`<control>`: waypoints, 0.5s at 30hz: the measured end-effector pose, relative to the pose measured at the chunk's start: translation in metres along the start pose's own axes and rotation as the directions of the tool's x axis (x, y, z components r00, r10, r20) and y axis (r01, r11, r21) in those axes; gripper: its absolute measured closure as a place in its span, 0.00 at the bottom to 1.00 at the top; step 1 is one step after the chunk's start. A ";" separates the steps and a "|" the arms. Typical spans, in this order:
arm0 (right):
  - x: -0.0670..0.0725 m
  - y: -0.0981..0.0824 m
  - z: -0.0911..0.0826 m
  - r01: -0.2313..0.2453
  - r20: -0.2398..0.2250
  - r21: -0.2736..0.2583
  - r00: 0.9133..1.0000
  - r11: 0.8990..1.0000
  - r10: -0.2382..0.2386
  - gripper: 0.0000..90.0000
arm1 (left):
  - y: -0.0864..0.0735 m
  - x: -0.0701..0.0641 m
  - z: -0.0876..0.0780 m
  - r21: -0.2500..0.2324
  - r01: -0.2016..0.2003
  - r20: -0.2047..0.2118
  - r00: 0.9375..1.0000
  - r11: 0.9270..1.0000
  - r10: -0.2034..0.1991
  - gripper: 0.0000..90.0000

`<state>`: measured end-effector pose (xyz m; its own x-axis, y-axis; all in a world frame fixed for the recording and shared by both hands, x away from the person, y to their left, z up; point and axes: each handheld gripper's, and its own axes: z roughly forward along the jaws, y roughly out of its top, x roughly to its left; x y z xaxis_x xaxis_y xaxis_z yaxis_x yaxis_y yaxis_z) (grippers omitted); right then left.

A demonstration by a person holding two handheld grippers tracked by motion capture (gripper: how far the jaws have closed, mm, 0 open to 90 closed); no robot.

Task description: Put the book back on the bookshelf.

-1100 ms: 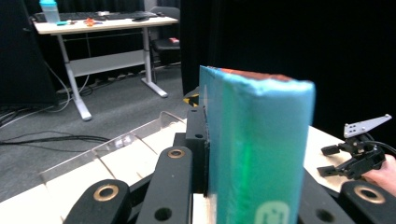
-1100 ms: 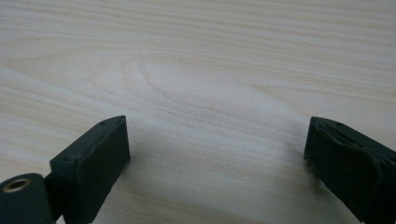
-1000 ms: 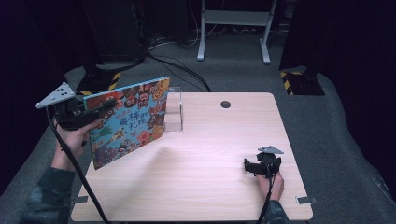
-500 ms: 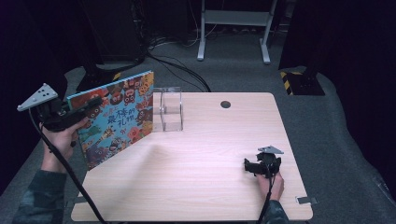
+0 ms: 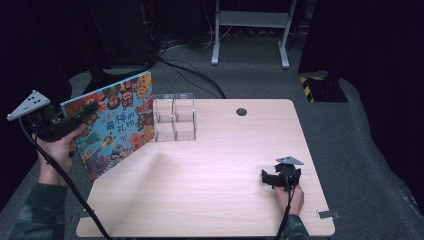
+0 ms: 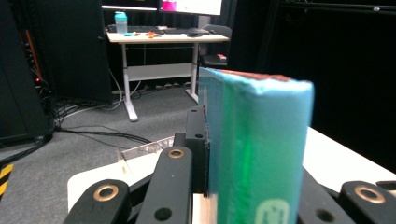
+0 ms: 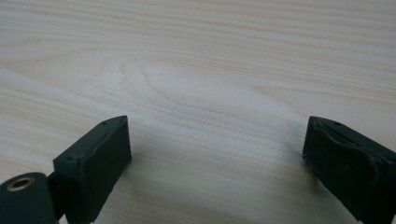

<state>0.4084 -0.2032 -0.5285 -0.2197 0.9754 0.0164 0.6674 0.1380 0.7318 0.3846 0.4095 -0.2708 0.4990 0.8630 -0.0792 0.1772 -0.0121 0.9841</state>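
One book, one clear rack, two tongs at the light wooden desk (image 5: 210, 175).
The left tongs (image 5: 85, 114) pinch the colourful hardcover picture book (image 5: 117, 122), held upright over the desk's left edge, just beside the clear acrylic four-compartment rack (image 5: 174, 118). The right tongs (image 5: 267, 178) rest spread and empty near the desk's right front corner, well apart from the rack.

A clear acrylic four-compartment organiser (image 5: 174, 118) is seen standing upright on the light wooden table (image 5: 215, 180), left of centre in the frame. A small round dark hole (image 5: 241, 112) is found near the table's far edge. Black cables (image 5: 185, 70) are laid over the grey carpet above.
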 end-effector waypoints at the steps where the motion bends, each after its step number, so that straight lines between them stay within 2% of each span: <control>1: 0.000 0.000 0.000 0.000 0.000 0.000 1.000 1.000 0.000 0.08 | 0.000 0.000 -0.001 0.001 -0.002 -0.004 1.000 1.000 0.002 0.89; 8: 0.000 0.000 0.000 0.005 -0.001 -0.003 1.000 1.000 -0.005 0.08 | -0.001 0.005 -0.007 0.001 0.009 -0.043 0.999 1.000 -0.009 0.89; 15: 0.000 0.000 0.000 0.004 -0.001 -0.005 1.000 1.000 -0.004 0.09 | -0.003 0.007 -0.002 -0.006 0.005 -0.095 0.995 1.000 -0.006 0.89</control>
<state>0.4088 -0.2035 -0.5286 -0.2231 0.9747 0.0137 0.6626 0.1413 0.7355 0.3859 0.4162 -0.2738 0.4152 0.9071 -0.0695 0.1750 -0.0046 0.9846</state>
